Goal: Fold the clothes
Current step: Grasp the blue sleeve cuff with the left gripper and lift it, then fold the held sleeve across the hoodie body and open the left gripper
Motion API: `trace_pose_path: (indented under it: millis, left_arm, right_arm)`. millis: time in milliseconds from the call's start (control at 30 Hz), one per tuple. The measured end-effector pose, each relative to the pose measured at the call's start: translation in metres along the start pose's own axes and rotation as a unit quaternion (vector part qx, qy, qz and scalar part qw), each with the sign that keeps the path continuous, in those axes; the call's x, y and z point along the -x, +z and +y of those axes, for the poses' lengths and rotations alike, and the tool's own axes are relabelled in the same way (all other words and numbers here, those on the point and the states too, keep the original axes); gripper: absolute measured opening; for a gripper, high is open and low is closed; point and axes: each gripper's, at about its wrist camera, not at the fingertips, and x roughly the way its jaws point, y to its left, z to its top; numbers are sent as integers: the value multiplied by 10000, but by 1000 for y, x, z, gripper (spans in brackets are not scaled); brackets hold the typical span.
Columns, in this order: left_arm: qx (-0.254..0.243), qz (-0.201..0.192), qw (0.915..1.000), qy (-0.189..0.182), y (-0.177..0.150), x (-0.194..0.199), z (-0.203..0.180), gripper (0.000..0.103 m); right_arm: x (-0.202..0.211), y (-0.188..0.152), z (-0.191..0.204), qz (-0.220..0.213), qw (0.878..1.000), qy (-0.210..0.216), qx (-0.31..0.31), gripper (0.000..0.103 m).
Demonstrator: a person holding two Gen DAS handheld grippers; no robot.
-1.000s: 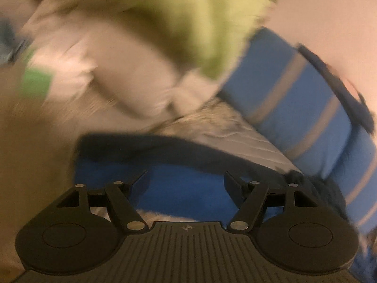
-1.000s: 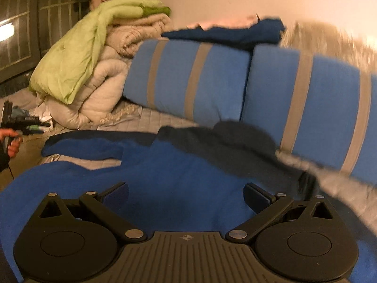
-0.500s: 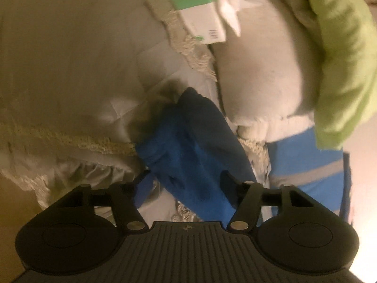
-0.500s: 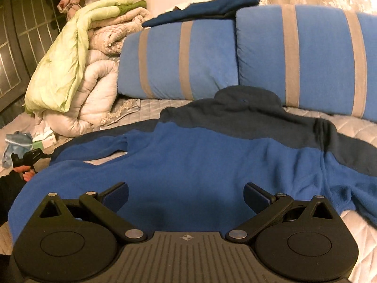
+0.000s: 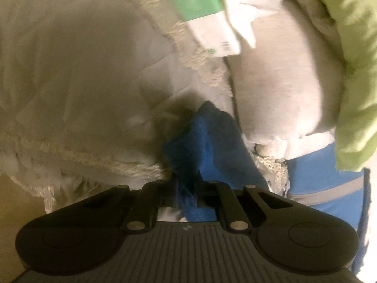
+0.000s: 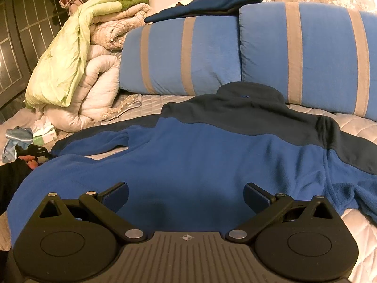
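Blue fleece jacket (image 6: 200,155) spread flat on the quilted bed (image 6: 353,122)

The left gripper (image 5: 187,188) has just closed, pinching the jacket's sleeve cuff (image 5: 207,141) at far left; the right gripper (image 6: 186,194) hovers wide open, empty, over the near hem.

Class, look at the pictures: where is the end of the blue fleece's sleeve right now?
In the left wrist view, the sleeve end lies at lower centre, pinched in the left gripper, on the pale quilted bedspread beside the rolled white comforter.

Left hand-held gripper (image 5: 187,188) newly clamped on sleeve (image 5: 207,141)
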Motion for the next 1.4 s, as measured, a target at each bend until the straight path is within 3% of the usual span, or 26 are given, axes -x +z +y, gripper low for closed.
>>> trace_pose_path:
  millis: [200, 333, 567, 833, 1100, 1300, 1400]
  left_arm:
    - [-730, -244, 9970, 44, 0, 11, -43, 9]
    - [-1510, -394, 9877, 34, -9, 23, -75, 9]
    - [-2734, -540, 9598, -319, -34, 46, -127, 9]
    - [-3608, -542, 9264, -931, -71, 57, -192, 8]
    - [-4087, -379, 9004, -1446, -106, 63, -243, 8]
    - [-4516, -404, 8746, -1716, -138, 74, -274, 8]
    - [-4801, -396, 8560, -1875, -157, 80, -288, 8]
  right_arm:
    - [3, -2, -1, -50, 10000, 19, 0, 103]
    - [3, -2, -1, -66, 10000, 42, -20, 103]
    - [0, 0, -2, 27, 9999, 113, -63, 103]
    - [-8, 2, 3, 262, 9996, 112, 12, 103]
    - [-9, 2, 5, 260, 9997, 38, 7, 103]
    - [-7, 0, 4, 206, 9998, 24, 9, 103]
    - [-6, 0, 3, 174, 9998, 18, 5, 103]
